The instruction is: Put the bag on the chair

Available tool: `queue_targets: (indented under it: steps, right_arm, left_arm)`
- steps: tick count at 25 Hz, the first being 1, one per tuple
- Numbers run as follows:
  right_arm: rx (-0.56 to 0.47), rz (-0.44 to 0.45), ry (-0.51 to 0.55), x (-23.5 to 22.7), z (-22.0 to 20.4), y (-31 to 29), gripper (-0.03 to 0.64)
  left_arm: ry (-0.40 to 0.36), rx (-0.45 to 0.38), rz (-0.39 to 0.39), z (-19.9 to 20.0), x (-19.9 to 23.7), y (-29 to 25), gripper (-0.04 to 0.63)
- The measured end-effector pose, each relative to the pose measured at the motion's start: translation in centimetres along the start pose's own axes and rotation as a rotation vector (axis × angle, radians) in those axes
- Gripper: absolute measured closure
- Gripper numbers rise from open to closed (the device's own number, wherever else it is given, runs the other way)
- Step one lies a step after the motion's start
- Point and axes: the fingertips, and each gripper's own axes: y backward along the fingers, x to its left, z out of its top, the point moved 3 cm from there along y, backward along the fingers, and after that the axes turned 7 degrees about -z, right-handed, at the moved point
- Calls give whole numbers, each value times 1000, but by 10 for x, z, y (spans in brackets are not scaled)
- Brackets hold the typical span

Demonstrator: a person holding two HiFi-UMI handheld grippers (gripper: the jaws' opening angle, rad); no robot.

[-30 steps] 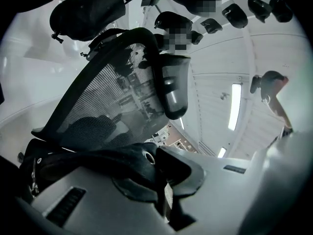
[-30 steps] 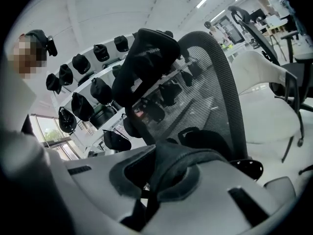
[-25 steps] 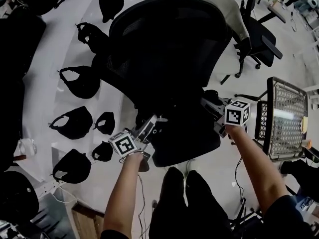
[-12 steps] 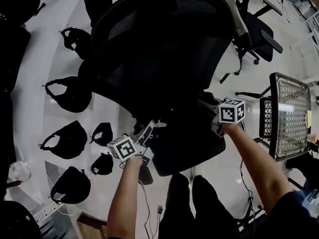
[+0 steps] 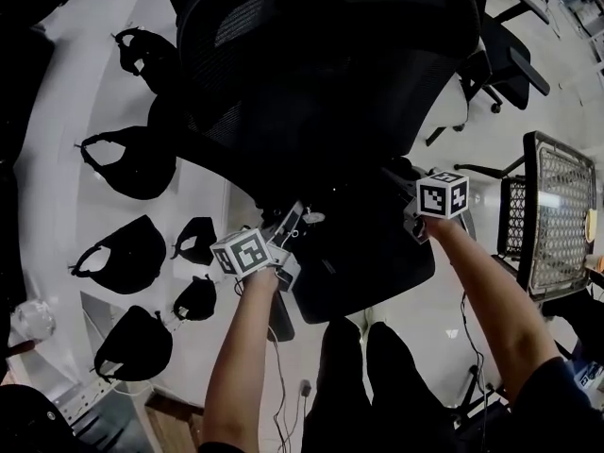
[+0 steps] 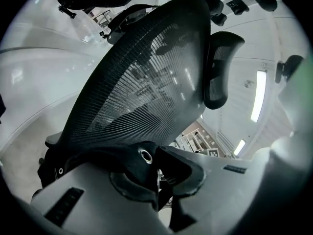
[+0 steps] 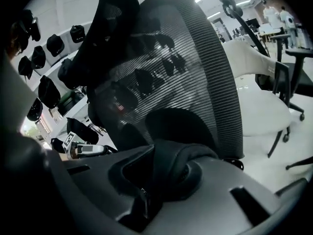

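just changed: you are bringing both grippers down toward the seat; compared with a second ago, the chair [image 5: 321, 74] is filling more of the head view and its mesh back [image 6: 146, 82] is rising past your hands.
right gripper: your right gripper [image 5: 404, 196] has just been easing its jaws apart a little; a thick fold of black fabric is still lying between them, and the pads are still looking pressed on it.
left gripper: your left gripper [image 5: 291, 226] is staying clamped tight on a fold of fabric carrying a small metal eyelet [image 6: 145, 154].
bag: the bag [image 7: 168, 168] is hanging between your two grippers, low in front of the mesh back and over the seat; it is black on black, so whether it is already resting there is not showing.
meaning for the task: you are likely reaching the set-down; the right side is starting to let go, so the left release is probably coming next.
floor: the floor [image 5: 57, 215] is looking pale and glossy, and is carrying a row of other black bags [image 5: 132, 163] well left of the chair.
room: a wire-mesh cart [image 5: 562, 206] is standing at your right, with a second office chair [image 5: 510, 59] beyond it.
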Motion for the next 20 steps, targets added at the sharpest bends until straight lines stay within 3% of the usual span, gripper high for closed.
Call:
queue_targets:
  steps: [6, 9, 14, 20]
  right_arm:
    - [58, -35, 20, -2, -18, -12, 538]
    - [73, -67, 36, -8, -31, -10, 508]
    - [86, -105, 1, -13, -46, -1, 413]
    - [131, -92, 57, -10, -53, 28, 289]
  left_arm:
    - [-21, 37, 63, -18, 17, 6, 531]
    - [-93, 89, 81, -33, 17, 11, 494]
    - [-137, 155, 152, -51, 22, 21, 356]
    - [-174, 168, 252, -61, 12, 44, 304]
